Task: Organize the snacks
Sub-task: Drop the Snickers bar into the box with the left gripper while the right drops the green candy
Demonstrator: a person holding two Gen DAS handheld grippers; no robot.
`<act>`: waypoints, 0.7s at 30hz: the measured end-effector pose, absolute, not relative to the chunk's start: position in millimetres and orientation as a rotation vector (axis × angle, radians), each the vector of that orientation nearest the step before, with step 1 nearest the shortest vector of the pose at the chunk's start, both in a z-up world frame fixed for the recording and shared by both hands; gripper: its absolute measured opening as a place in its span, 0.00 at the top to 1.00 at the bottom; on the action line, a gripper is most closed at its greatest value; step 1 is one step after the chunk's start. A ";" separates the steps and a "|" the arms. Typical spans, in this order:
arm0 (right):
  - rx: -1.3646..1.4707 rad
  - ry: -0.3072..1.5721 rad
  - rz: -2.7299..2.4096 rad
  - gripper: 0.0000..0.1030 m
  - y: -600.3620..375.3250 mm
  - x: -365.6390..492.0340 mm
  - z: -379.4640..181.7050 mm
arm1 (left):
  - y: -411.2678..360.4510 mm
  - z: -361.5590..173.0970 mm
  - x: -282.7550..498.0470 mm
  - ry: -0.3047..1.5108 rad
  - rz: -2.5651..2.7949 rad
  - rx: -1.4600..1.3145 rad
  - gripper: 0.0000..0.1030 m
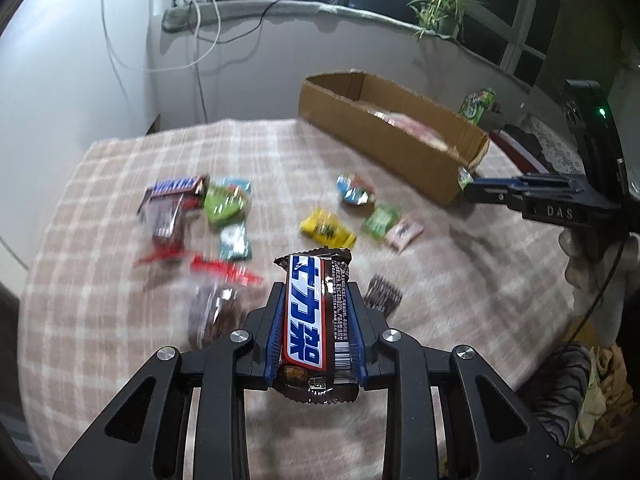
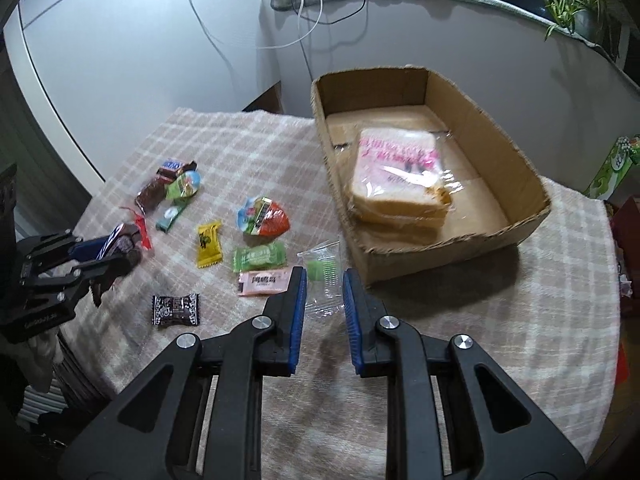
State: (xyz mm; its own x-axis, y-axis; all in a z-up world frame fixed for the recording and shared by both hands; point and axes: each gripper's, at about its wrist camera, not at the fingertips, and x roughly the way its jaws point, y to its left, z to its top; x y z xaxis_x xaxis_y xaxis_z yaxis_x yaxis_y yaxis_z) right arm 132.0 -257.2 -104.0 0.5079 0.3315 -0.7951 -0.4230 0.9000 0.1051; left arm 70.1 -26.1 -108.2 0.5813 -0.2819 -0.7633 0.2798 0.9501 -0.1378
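Left gripper (image 1: 316, 300) clamped on a chocolate bar (image 1: 316, 320), fingers (image 1: 276, 320) pressed flat to both long edges, bar lifted clear of the checked cloth (image 1: 120, 300). Brown wrapper with a blue-and-white label, one crimped end sticking out past the fingertips, the other hanging below the grip. Same gripper visible at the left edge of the right wrist view (image 2: 116, 256), bar held above the cloth's near-left corner.

Right gripper (image 2: 324, 280) open, empty, blue pads (image 2: 298, 320) set apart, hovering just over a clear packet with a green sweet inside (image 2: 320, 276); packet lying on the cloth just beside the near wall of the cardboard box (image 2: 440, 256). Inside the box, one wrapped sandwich (image 2: 396, 176) with pink print, resting on the box floor towards its left side.

Loose on the cloth, well left of the box: yellow sweet (image 2: 209, 243), green wrapped sweet (image 2: 259, 255), pink packet (image 2: 264, 282) touching the right gripper's left fingertip in view, dark brown sweet (image 2: 175, 309), round red-and-blue foil snack (image 2: 262, 216). Further back, a small cluster (second chocolate bar (image 2: 176, 165), green-topped cup (image 2: 185, 185), perhaps a mint stick, blurred).

Potted plant (image 2: 576, 4) on the window ledge.
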 end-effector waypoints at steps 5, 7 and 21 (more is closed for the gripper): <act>-0.095 0.912 0.434 0.81 -270.4 139.5 -91.8 | -35.5 -92.6 92.9 0.852 -0.356 -0.010 0.74; -0.087 0.905 0.421 0.81 -277.0 144.4 -87.7 | -41.0 -86.0 105.3 0.835 -0.365 -0.009 0.74; -0.062 0.906 0.338 0.81 -313.4 194.6 -84.5 | -83.1 -70.3 192.9 0.818 -0.396 0.005 0.74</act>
